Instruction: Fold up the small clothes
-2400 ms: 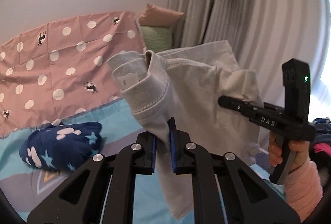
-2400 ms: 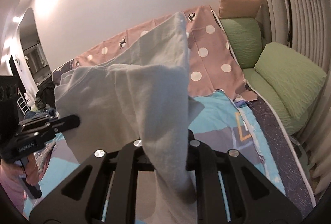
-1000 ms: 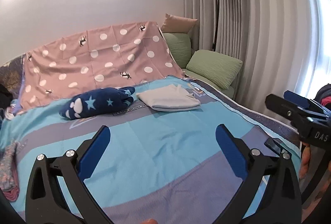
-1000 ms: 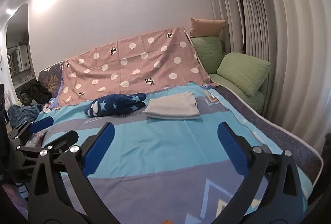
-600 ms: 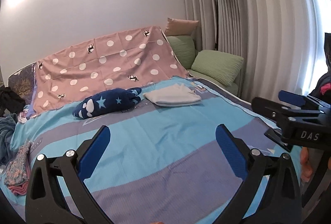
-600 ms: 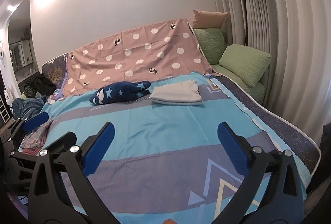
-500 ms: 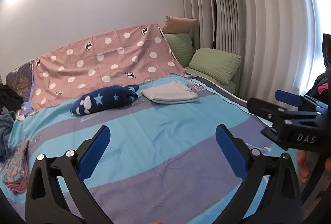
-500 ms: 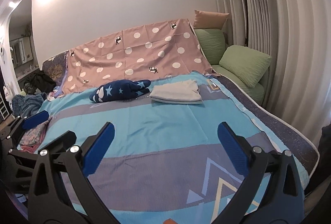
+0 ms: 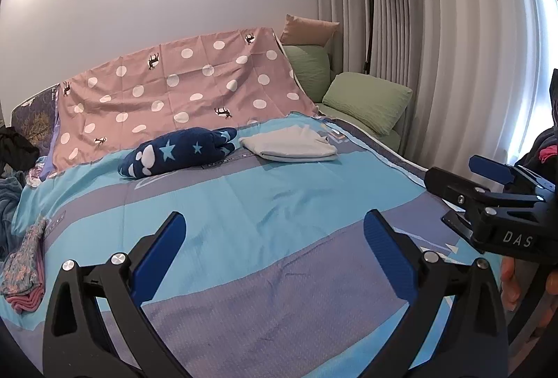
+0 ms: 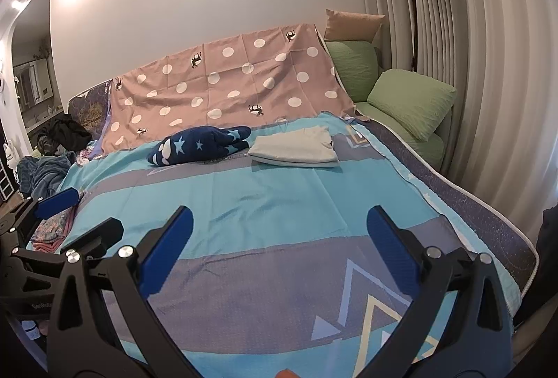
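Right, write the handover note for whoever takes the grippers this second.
Left gripper: open, empty, above the bedspread.
Right gripper: open, empty, also above the bed.
Done: grey top lies folded at the far end of the bed, beside the folded navy star garment.
Left: a floral pink garment lies at the left edge of the bed; more clothes are heaped beyond it. Whether those belong to the job cannot be told.

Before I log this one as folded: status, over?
Left tool open, right tool open, both empty. Grey garment folded flat beside navy star bundle on the bed. Nothing blocking.
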Demonstrator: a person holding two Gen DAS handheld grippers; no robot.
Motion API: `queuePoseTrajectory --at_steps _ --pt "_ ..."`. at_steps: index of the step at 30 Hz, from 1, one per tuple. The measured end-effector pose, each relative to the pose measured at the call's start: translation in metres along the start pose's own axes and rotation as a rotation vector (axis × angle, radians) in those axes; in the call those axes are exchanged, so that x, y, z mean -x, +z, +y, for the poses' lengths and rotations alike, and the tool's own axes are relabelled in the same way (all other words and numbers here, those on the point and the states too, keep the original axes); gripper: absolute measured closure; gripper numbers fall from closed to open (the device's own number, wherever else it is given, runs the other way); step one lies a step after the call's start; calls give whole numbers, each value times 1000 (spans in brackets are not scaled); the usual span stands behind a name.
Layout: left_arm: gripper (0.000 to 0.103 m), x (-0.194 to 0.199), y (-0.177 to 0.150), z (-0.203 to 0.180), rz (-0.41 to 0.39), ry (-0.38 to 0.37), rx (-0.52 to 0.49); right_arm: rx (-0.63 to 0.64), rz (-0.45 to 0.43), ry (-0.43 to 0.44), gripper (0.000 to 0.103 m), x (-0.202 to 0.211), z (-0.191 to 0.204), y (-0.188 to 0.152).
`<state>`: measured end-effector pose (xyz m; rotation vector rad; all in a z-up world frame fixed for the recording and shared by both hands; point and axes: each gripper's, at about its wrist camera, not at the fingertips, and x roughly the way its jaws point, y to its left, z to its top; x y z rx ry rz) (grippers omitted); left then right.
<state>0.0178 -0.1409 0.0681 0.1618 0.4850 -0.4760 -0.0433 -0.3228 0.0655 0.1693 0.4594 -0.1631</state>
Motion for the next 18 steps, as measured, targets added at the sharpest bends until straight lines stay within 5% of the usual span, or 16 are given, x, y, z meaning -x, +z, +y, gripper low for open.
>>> queuePoseTrajectory --at_steps 18 --pt "1 -5 -2 -4 36 -2 -11 -1 15 -8 2 -6 0 -2"
